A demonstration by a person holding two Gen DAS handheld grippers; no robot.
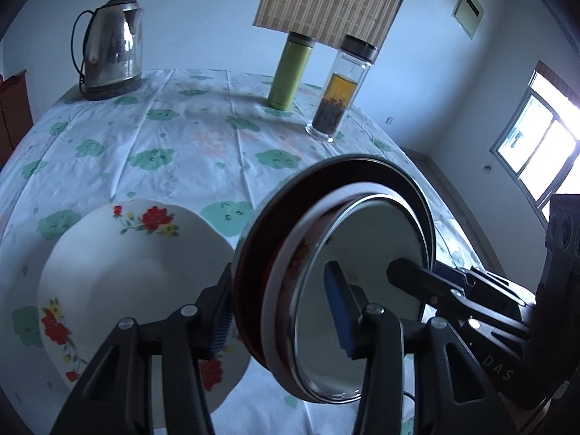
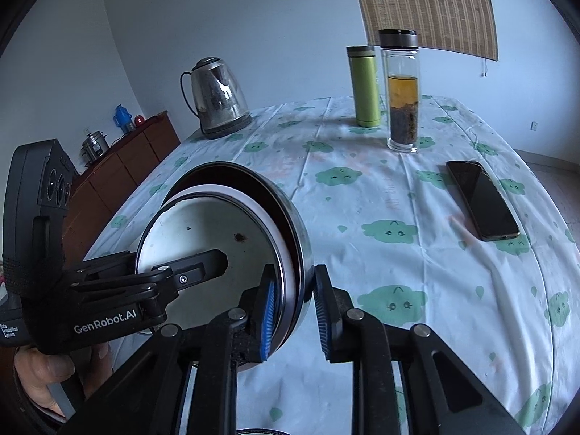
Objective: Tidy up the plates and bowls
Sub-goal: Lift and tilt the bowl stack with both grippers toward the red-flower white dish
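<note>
Both claws, left gripper (image 1: 281, 311) and right gripper (image 2: 293, 311), each narrowed onto opposite rims of the nested bowl stack (image 1: 326, 239), holding it tilted on edge just beside the floral plate (image 1: 119, 282).

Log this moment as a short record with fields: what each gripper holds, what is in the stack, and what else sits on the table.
held item: stack of nested bowls, tilted, lifted off the table
stack: steel outer bowl, white bowl, metal-rimmed inner dish
left gripper: clamped on one side of the stack's rim
right gripper: clamped on the opposite side
still on table: floral plate
other items: kettle, green flask, tea bottle, phone
</note>
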